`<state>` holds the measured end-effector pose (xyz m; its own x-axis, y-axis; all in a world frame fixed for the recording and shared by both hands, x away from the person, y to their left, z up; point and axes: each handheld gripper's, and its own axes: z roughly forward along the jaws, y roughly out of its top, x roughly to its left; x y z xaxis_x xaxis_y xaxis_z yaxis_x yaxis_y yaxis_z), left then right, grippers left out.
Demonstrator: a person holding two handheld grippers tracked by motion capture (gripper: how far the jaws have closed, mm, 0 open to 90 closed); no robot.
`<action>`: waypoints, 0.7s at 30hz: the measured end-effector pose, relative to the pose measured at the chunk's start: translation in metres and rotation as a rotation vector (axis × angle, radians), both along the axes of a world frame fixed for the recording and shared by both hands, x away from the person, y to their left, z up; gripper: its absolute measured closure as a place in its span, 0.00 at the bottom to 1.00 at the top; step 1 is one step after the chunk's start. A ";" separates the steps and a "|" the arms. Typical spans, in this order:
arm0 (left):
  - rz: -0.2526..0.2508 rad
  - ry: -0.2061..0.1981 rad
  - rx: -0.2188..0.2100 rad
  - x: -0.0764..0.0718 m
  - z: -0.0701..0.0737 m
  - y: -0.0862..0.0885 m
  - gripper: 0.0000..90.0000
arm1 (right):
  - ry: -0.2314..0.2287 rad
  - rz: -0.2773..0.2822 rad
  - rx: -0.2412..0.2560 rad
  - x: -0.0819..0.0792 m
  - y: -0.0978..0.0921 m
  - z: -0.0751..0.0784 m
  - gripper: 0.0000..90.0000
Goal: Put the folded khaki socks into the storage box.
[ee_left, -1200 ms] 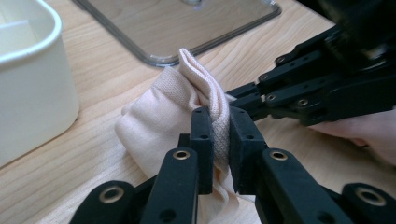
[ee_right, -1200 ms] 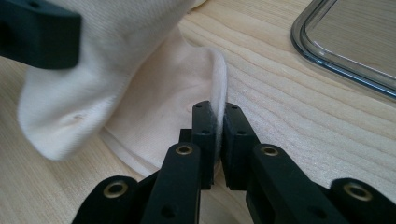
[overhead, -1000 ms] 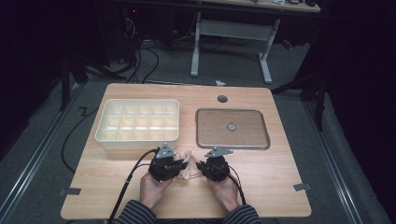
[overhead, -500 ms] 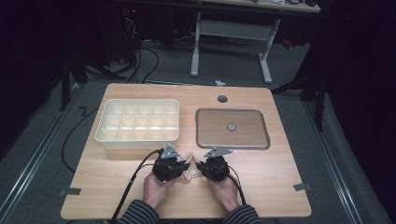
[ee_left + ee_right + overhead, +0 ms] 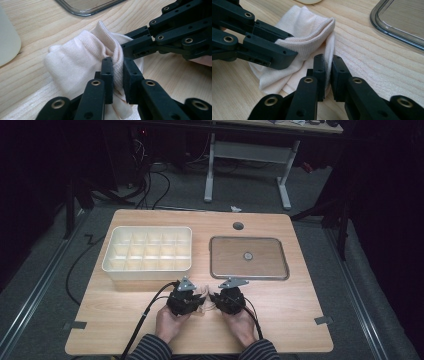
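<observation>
A cream knitted cloth (image 5: pixel 75 60) lies bunched on the wooden table near its front edge, between my two grippers. My left gripper (image 5: pixel 117 62) is shut on a raised fold of it. My right gripper (image 5: pixel 328 58) is shut on another fold of the same cloth (image 5: pixel 307 27), close by and from the opposite side. In the high view the left gripper (image 5: pixel 197 300) and the right gripper (image 5: pixel 214 300) point at each other, tips nearly touching, with a bit of cloth (image 5: pixel 205 295) showing between them. A hand holds each gripper.
A white compartment bin (image 5: pixel 147 267) stands behind the left gripper. Behind the right gripper, a shallow metal tray (image 5: pixel 249 275) holds one small round item (image 5: pixel 247 255). Cables trail toward the table's front edge. A round hole (image 5: pixel 238 226) is in the tabletop at the back.
The left gripper has edged slightly toward the right one. Both stay shut on the cloth.
</observation>
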<state>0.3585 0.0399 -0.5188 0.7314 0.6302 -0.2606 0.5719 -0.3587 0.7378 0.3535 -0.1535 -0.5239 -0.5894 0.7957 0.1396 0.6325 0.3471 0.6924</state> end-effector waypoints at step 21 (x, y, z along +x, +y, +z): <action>-0.023 -0.034 -0.011 -0.004 0.018 0.017 0.55 | -0.055 -0.041 0.019 -0.009 -0.010 0.017 0.75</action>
